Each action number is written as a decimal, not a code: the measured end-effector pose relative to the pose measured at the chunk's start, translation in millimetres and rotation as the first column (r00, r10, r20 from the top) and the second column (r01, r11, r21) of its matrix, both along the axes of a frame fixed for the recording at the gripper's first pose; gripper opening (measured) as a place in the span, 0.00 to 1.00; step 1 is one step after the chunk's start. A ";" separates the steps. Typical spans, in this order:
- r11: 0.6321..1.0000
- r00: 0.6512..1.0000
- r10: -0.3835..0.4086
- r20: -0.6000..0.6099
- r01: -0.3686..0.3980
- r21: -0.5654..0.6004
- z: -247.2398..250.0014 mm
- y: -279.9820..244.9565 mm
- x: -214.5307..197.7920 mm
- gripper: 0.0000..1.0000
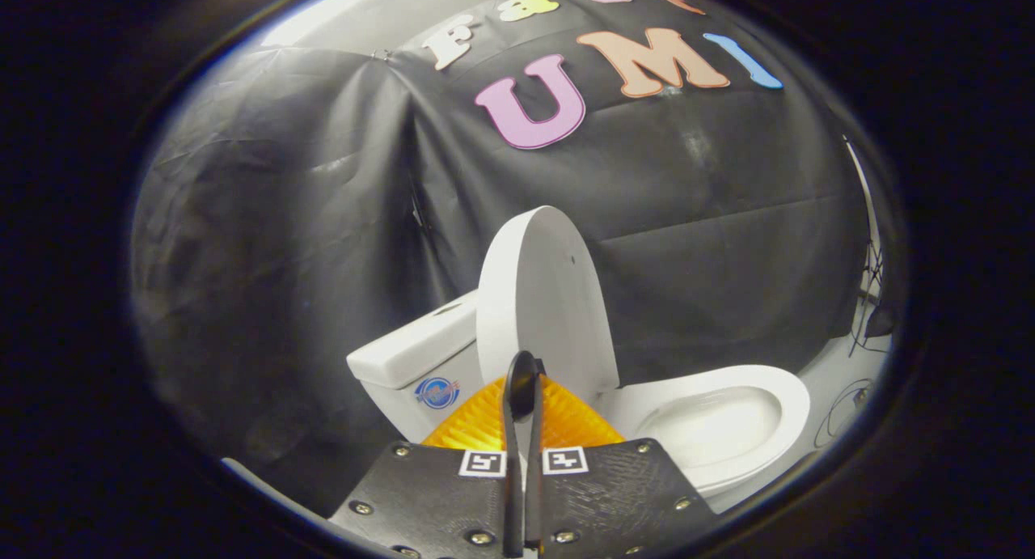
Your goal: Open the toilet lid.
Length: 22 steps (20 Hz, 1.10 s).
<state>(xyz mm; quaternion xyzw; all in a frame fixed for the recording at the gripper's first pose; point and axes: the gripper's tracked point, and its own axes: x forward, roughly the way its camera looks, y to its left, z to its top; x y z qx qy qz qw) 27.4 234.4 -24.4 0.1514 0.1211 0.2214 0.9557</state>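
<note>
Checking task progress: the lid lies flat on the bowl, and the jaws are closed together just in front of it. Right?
Not quite. The gripper view shows the lid raised upright above the open bowl, not lying flat. The gripper has its jaws closed together, just in front of the lid.

lid point(538, 300) upright before tank point(412, 353) | bowl point(720, 425) right, seemingly open

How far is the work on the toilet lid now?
Done: the toilet lid stands raised, upright before the tank, and the bowl is uncovered. In hand: nothing; the gripper is closed, fingers together, just before the lid. Left: apparently only to draw back.
</note>
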 end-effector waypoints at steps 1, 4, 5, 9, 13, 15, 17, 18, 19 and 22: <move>1.000 1.000 0.004 0.001 -0.004 0.001 -0.3 5.0 -0.1 0.02; 1.000 1.000 0.018 0.008 -0.018 0.002 1.4 15.2 0.5 0.02; 1.000 1.000 0.025 0.010 -0.025 0.002 1.8 20.5 0.0 0.02; 0.999 0.998 0.053 0.024 -0.053 -0.008 1.5 40.7 -0.4 0.03; 0.997 0.997 0.075 0.032 -0.074 -0.027 -0.1 60.6 -1.5 0.03; 0.996 0.996 0.078 0.040 -0.076 -0.043 0.3 69.6 -0.5 0.03; 0.995 0.996 0.077 0.052 -0.074 -0.063 0.5 76.0 -1.5 0.03; 0.994 0.995 0.080 0.057 -0.076 -0.076 1.3 79.3 -0.9 0.03; 0.993 0.995 0.075 0.065 -0.069 -0.094 2.9 82.1 1.2 0.03; 0.984 0.993 0.062 0.100 -0.044 -0.170 2.3 83.6 1.1 0.03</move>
